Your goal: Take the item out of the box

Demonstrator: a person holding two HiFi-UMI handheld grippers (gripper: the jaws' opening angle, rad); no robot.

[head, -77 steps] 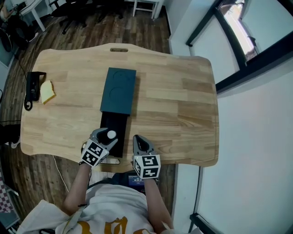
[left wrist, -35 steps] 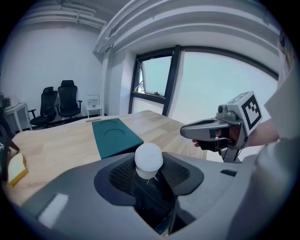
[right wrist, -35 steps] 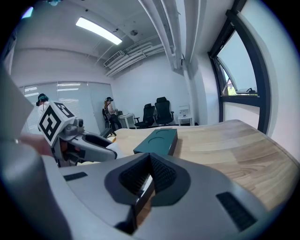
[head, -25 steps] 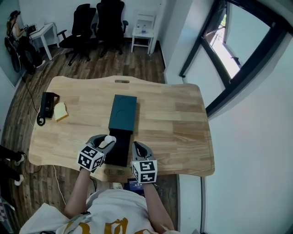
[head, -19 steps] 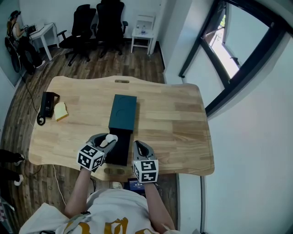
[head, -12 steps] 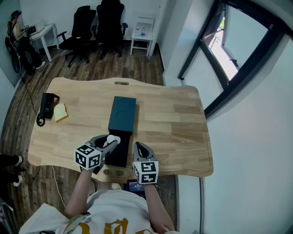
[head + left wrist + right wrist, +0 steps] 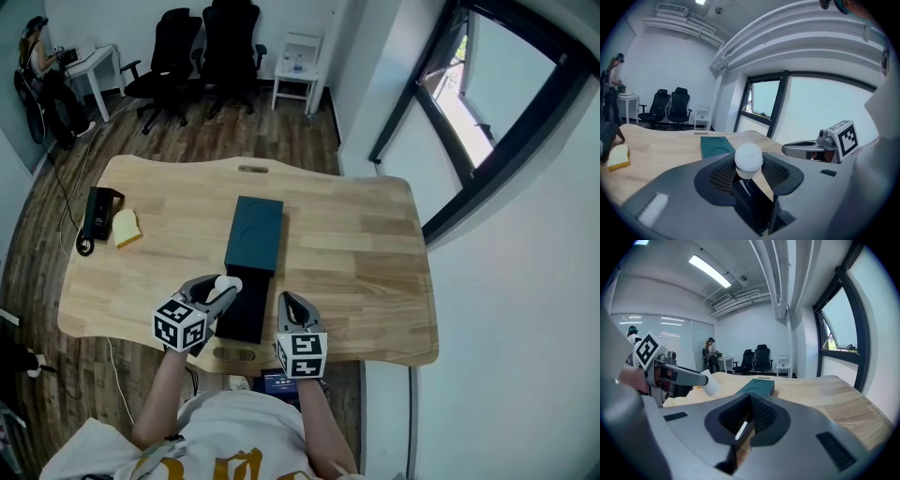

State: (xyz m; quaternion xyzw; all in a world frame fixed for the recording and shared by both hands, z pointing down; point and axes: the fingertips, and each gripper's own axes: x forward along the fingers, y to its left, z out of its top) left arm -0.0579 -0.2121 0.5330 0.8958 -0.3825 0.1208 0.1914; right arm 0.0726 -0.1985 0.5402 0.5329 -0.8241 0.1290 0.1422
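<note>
A small white round-topped item (image 7: 227,282) is held between the jaws of my left gripper (image 7: 223,289), just above the near left edge of the black inner tray (image 7: 246,309). In the left gripper view the white item (image 7: 749,158) sits pinched at the tips of the left gripper (image 7: 749,167). The teal box sleeve (image 7: 254,233) lies beyond the tray at mid table. My right gripper (image 7: 292,304) hovers right of the tray, shut and empty. The right gripper view shows the right gripper (image 7: 746,414) with its pads together, the teal sleeve (image 7: 757,386) ahead and the white item (image 7: 709,382) at left.
A black device with a cable (image 7: 96,213) and a yellow pad (image 7: 127,228) lie at the wooden table's (image 7: 356,244) left side. Office chairs (image 7: 202,47) and a white stool stand beyond the far edge. A wall and window frame run along the right.
The left gripper, still holding the white item, has drifted slightly left and up from the black tray. The right gripper has barely moved. The head view has shifted a little.
</note>
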